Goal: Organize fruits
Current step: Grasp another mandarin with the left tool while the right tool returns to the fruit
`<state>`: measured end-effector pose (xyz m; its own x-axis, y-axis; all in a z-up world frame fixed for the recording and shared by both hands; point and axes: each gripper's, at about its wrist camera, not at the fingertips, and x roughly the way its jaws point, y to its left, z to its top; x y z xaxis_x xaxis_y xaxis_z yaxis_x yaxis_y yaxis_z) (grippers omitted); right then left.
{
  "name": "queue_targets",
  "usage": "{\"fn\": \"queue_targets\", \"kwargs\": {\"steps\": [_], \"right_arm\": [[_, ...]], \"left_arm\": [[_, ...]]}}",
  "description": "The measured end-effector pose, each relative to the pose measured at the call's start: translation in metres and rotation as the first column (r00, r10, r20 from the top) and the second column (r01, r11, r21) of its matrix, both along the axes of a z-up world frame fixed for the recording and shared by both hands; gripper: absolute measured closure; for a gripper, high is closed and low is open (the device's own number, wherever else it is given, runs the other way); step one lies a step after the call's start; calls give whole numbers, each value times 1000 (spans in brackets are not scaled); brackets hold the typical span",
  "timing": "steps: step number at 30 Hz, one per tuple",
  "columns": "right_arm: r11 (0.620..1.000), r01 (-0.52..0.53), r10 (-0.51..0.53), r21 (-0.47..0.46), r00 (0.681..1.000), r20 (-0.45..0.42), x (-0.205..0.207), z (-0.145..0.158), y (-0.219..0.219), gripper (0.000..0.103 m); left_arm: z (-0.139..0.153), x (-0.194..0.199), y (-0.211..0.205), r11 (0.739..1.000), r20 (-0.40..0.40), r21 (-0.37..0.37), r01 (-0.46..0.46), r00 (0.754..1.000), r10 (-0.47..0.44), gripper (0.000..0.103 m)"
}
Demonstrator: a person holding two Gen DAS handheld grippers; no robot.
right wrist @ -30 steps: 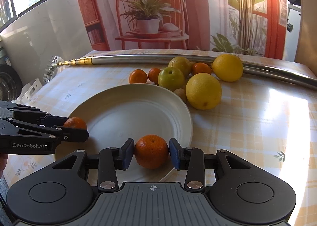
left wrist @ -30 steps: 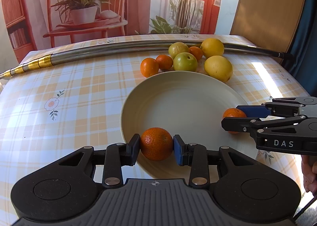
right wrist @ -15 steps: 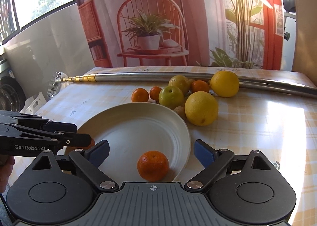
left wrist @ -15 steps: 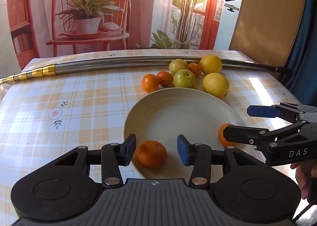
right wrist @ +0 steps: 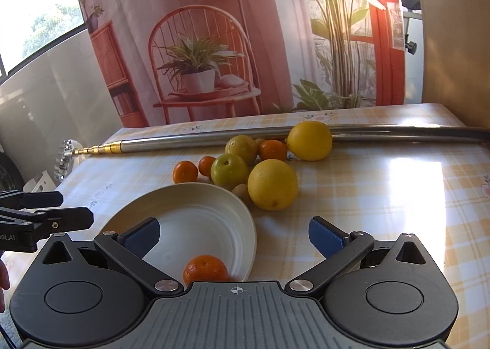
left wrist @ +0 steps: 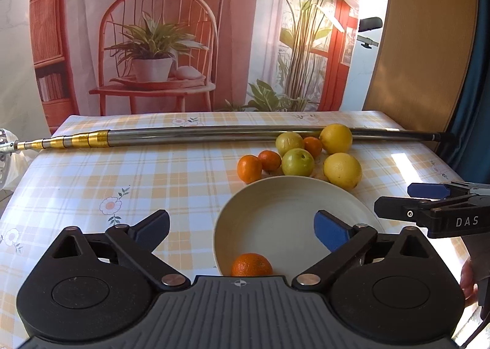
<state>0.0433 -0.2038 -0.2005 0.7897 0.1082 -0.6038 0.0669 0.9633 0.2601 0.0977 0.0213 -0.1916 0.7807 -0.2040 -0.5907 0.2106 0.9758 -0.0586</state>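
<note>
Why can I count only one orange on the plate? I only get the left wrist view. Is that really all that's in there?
Observer: No. The right wrist view shows a second orange in the plate, by its near right rim. It lies free just in front of the right gripper, whose jaws are wide open.
Operator: Fun! Is anything tucked in by the big lemon next to the plate?
Observer: Yes. A small brownish fruit sits between that lemon and the plate's far rim. From the right wrist view it is plain to see.
</note>
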Motion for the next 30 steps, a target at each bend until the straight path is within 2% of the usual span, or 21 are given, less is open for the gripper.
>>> {"fn": "queue_targets", "kwargs": {"steps": [3, 6, 10, 12, 14, 16, 19, 21, 24, 30], "right_arm": [[999, 52, -52, -12, 999, -6, 1, 4, -9, 0], [997, 71, -71, 23, 997, 1, 2, 6, -19, 0], [990, 127, -135, 69, 982, 129, -5, 10, -32, 0], [986, 127, -142, 107, 979, 143, -4, 13, -39, 0], [985, 121, -139, 125, 979, 148, -1, 15, -46, 0], [986, 106, -124, 131, 982, 144, 2, 18, -52, 0], [991, 114, -122, 75, 986, 113, 12, 22, -55, 0], [993, 118, -120, 28, 988, 97, 17, 25, -56, 0], [995, 98, -97, -12, 992, 75, 23, 28, -55, 0], [995, 78, -77, -66, 997, 27, 35, 28, -51, 0]], "left_arm": [[6, 0, 6, 1000, 26, -6, -23, 999, 23, 0], [12, 2, 12, 1000, 45, -18, -20, 999, 20, 0], [23, 0, 16, 999, 132, 19, -28, 991, 26, 0], [30, -2, 16, 998, 180, 52, -31, 984, 22, 0], [36, 1, 17, 998, 179, 51, -21, 984, 11, 0], [41, 5, 20, 1000, 168, 14, -12, 986, 9, 0], [45, 14, 26, 997, 127, -75, -2, 992, 11, 0], [46, 19, 28, 994, 110, -107, 4, 994, 8, 0], [45, 29, 22, 997, 72, -80, -2, 997, 8, 0], [46, 41, 10, 1000, 70, 14, 21, 997, -22, 0]]}}
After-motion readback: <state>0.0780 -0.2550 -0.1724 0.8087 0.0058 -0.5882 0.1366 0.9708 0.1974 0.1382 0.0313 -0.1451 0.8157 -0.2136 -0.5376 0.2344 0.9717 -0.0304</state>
